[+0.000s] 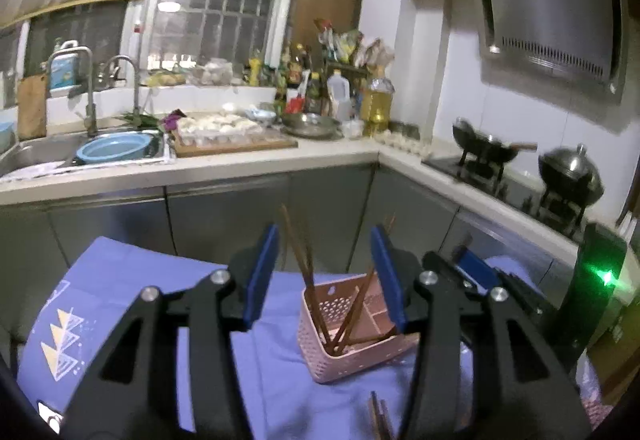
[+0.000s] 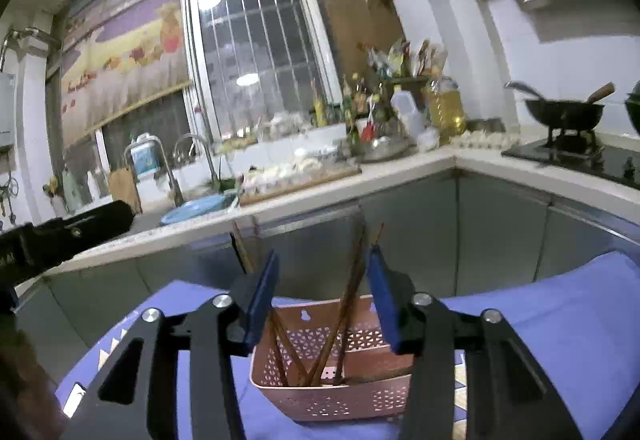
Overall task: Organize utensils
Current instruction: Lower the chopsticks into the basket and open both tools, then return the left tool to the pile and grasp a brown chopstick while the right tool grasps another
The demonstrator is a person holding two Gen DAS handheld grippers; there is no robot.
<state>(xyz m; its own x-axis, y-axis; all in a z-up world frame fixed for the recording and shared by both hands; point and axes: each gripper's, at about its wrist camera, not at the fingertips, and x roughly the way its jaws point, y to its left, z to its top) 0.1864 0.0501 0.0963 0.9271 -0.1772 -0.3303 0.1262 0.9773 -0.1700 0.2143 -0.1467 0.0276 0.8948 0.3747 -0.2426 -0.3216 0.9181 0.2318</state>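
1. Our left tongs (image 1: 326,272) stand spread with nothing pinched; the pink basket (image 1: 340,356) sits beyond them on the blue cloth (image 1: 120,280) over the worktop.
2. Our right tongs (image 2: 324,300) are likewise spread and empty, hovering just above the same basket, whose rim shows between the blue pads (image 2: 262,300).
3. Several brown chopsticks (image 1: 304,260) lean loosely in the basket, crossing one another at steep angles; at least one more pair (image 1: 378,416) lies on the cloth near us, outside the basket.
4. We judge the leaning sticks the main hazard: either tongs dropping lower could knock a tip and tip sticks out over the rim.
5. The basket looks light, so a sideways nudge may slide or topple it on the soft cloth.
6. The loose pair is thin and flat on fabric; closing on it could catch cloth or take one stick only.
7. Both tongs crowd the same spot, so we risk bumping them together.
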